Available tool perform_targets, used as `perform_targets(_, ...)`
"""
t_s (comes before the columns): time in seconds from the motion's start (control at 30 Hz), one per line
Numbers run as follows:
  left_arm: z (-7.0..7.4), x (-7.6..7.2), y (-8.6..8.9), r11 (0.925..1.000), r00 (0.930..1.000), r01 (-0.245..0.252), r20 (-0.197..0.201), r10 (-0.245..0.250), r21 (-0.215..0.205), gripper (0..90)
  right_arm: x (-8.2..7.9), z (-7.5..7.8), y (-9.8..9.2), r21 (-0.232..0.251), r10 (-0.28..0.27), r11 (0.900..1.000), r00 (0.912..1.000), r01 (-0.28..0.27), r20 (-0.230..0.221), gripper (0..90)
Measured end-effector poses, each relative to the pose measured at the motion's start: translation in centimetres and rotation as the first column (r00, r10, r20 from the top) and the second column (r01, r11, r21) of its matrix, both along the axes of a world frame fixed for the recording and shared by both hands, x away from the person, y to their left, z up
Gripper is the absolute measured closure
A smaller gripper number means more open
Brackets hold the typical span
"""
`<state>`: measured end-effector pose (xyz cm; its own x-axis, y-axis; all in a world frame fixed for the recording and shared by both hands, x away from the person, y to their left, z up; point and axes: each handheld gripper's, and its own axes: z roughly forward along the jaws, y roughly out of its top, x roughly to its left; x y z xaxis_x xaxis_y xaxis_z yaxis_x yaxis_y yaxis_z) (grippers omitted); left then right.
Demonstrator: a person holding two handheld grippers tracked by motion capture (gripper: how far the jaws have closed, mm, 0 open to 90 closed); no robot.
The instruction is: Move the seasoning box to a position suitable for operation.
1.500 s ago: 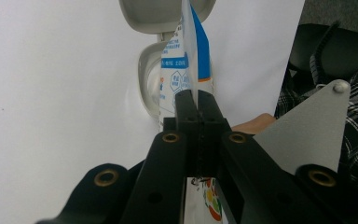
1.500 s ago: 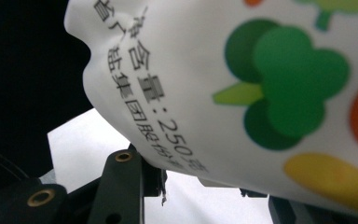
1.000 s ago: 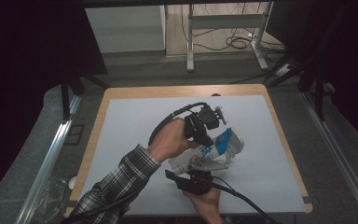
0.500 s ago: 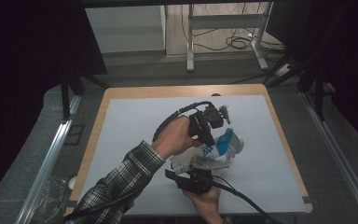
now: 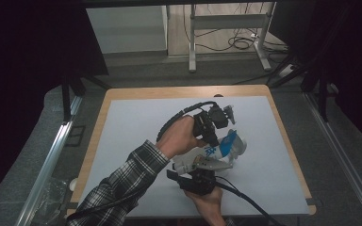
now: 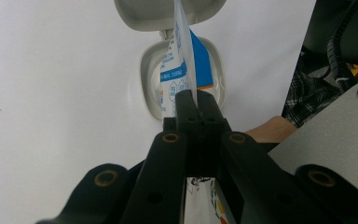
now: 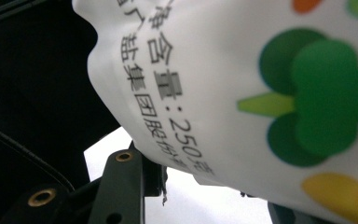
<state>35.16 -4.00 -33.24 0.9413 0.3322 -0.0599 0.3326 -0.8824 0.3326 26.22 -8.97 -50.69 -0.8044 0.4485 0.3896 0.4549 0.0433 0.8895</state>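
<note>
Pouring from a pouch (image 5: 217, 151) into a white box (image 6: 151, 77) near the counter's (image 5: 122, 136) near-right middle.

The left tool (image 6: 196, 108) is clamped tight on the pouch's thin top edge, right above the box, whose lid (image 6: 154, 11) is flipped back. The right tool (image 5: 195, 181) grips the pouch's fat lower body, jaws partly spread around it. The step looks like tipping the pouch's contents into the box. Next, the right tool likely must lift the bottom higher while the left keeps the mouth aimed inside the rim, or contents may spill.
</note>
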Motion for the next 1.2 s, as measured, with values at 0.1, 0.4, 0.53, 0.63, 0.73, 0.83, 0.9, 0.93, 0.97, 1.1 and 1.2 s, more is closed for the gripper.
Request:
perform_targets(0.1, -0.02, 0.03, -0.03, 1.0, 1.0, 0.0, 0.0, 0.0, 0.001, 90.0, -0.02, 0.03, 0.0, 0.005, 0.001, 1.0, 1.0, -0.001, -0.005, 59.9)
perform_targets(0.4, -0.04, 0.03, -0.18, 1.0, 1.0, 0.003, -0.002, -0.003, 0.004, 90.0, -0.03, 0.13, 0.0, 0.016, 0.004, 1.0, 1.0, -0.004, -0.007, 59.9)
perform_targets(0.53, 0.03, 0.0, -0.23, 1.0, 1.0, 0.002, 0.001, -0.002, 0.003, 90.0, -0.03, 0.2, 0.01, 0.024, 0.005, 1.0, 1.0, -0.005, -0.006, 59.9)
perform_targets(0.63, 0.05, 0.0, -0.25, 1.0, 1.0, 0.001, 0.001, -0.001, 0.004, 90.0, -0.04, 0.25, -0.03, 0.026, 0.008, 1.0, 0.9999, -0.007, -0.008, 59.9)
perform_targets(0.73, 0.05, -0.02, -0.28, 1.0, 1.0, 0.001, 0.002, -0.001, 0.005, 90.0, -0.05, 0.27, -0.03, 0.029, 0.009, 1.0, 0.9999, -0.008, -0.01, 59.9)
perform_targets(0.83, 0.02, -0.01, -0.29, 1.0, 1.0, 0.001, 0.002, -0.001, 0.006, 90.0, -0.07, 0.28, -0.02, 0.032, 0.01, 0.999, 0.9999, -0.009, -0.01, 59.9)
perform_targets(0.9, 0.01, -0.02, -0.31, 1.0, 1.0, 0.0, 0.002, 0.0, 0.005, 90.0, -0.07, 0.29, -0.02, 0.032, 0.01, 0.999, 0.9999, -0.01, -0.01, 59.9)
perform_targets(0.93, 0.01, -0.01, -0.32, 1.0, 1.0, 0.001, 0.002, -0.001, 0.006, 90.0, -0.07, 0.29, -0.02, 0.033, 0.011, 0.999, 0.9999, -0.01, -0.011, 59.9)
perform_targets(0.97, 0.0, 0.0, -0.33, 1.0, 1.0, 0.002, 0.001, -0.002, 0.006, 90.0, -0.08, 0.3, -0.02, 0.035, 0.011, 0.999, 0.9999, -0.011, -0.011, 59.9)
perform_targets(1.1, 0.02, 0.0, -0.39, 1.0, 1.0, 0.004, 0.003, -0.005, 0.008, 90.0, -0.1, 0.35, -0.05, 0.039, 0.013, 0.999, 0.9998, -0.012, -0.013, 59.9)
perform_targets(1.2, 0.08, -0.02, -0.4, 0.9999, 1.0, 0.007, 0.003, -0.007, 0.009, 90.0, -0.12, 0.41, -0.05, 0.043, 0.014, 0.999, 0.9998, -0.014, -0.013, 60.0)
